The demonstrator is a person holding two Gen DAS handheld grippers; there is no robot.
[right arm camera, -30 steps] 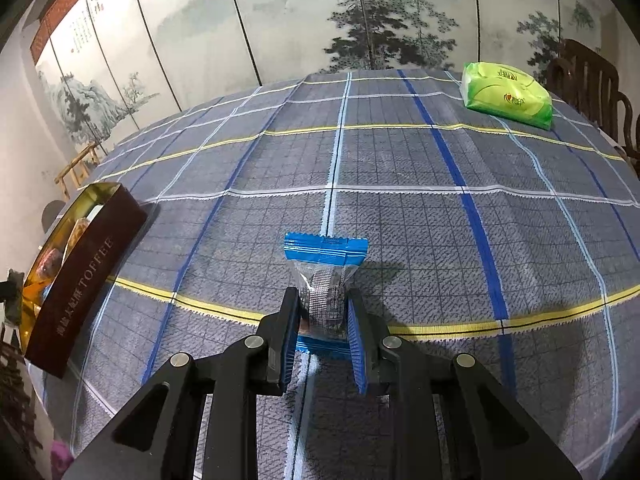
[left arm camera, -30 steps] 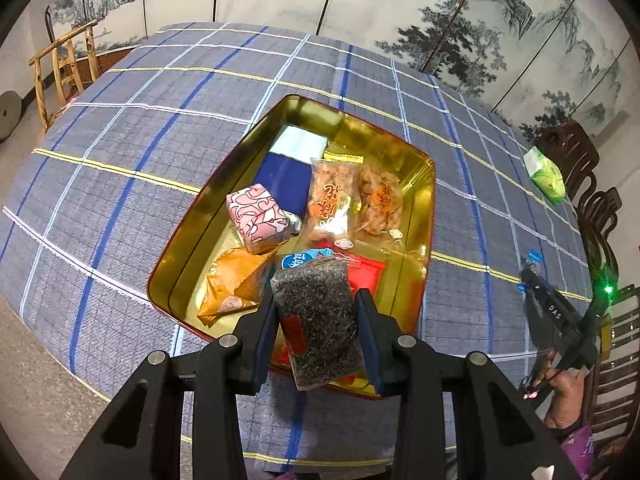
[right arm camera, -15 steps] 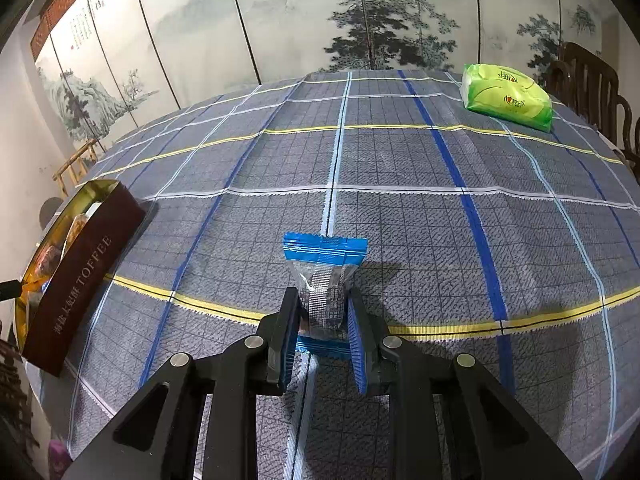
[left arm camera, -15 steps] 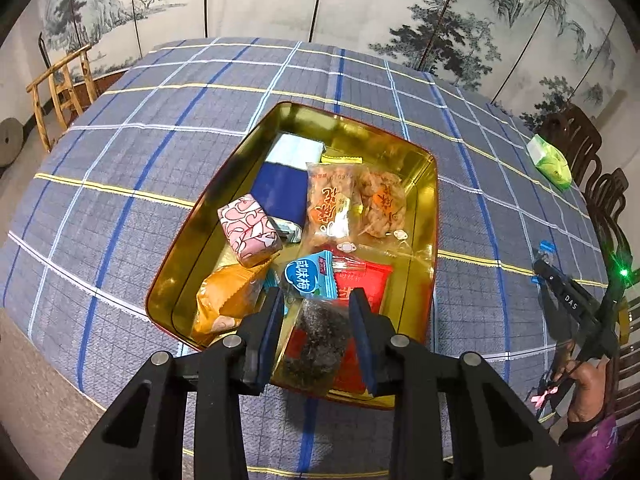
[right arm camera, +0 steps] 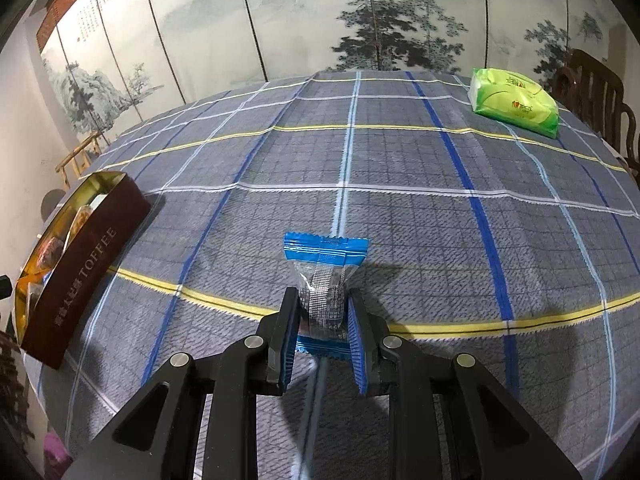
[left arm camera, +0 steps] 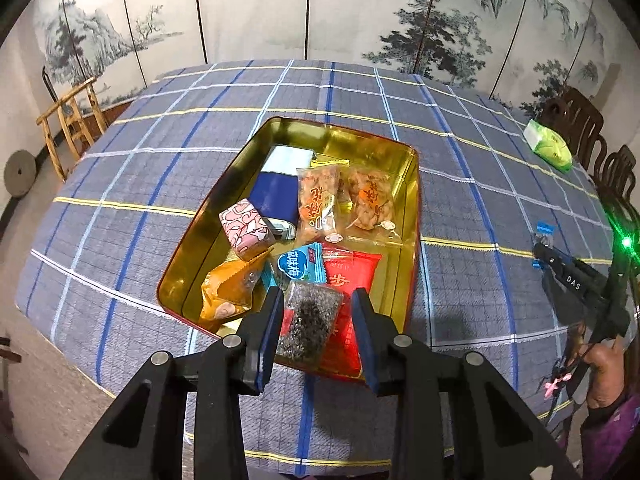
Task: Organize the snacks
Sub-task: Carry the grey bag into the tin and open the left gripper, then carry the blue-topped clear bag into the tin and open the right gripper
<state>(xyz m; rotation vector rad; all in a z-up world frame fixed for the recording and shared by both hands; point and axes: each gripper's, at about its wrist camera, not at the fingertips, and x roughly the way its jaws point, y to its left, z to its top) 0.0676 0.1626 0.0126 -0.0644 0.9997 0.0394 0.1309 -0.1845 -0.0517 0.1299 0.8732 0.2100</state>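
My left gripper [left arm camera: 317, 301] hovers over the near end of the gold tin [left arm camera: 414, 200]. Its jaws are opening. A dark speckled packet [left arm camera: 308, 328] lies between them on a red packet [left arm camera: 352, 276], with a gap at the right pad. The tin also holds a pink wrapped block [left arm camera: 244, 234], an orange packet [left arm camera: 228, 292], a blue-labelled packet [left arm camera: 300, 264] and two clear orange-print packets [left arm camera: 344, 204]. My right gripper [right arm camera: 323, 300] is shut on a clear packet with blue ends [right arm camera: 325, 254], just above the cloth. From there the tin [right arm camera: 84, 256] sits at the far left.
A checked blue-grey cloth [right arm camera: 400, 160] covers the round table. A green tissue pack [right arm camera: 514, 102] lies at the far right edge. Dark wooden chairs [left arm camera: 580, 124] stand to the right and a light wooden chair [left arm camera: 72, 124] to the left. A painted folding screen stands behind.
The left gripper brought the dark packet down into the tin and its jaws spread off it; the packet now rests on the red one. The right gripper and its packet have not moved.
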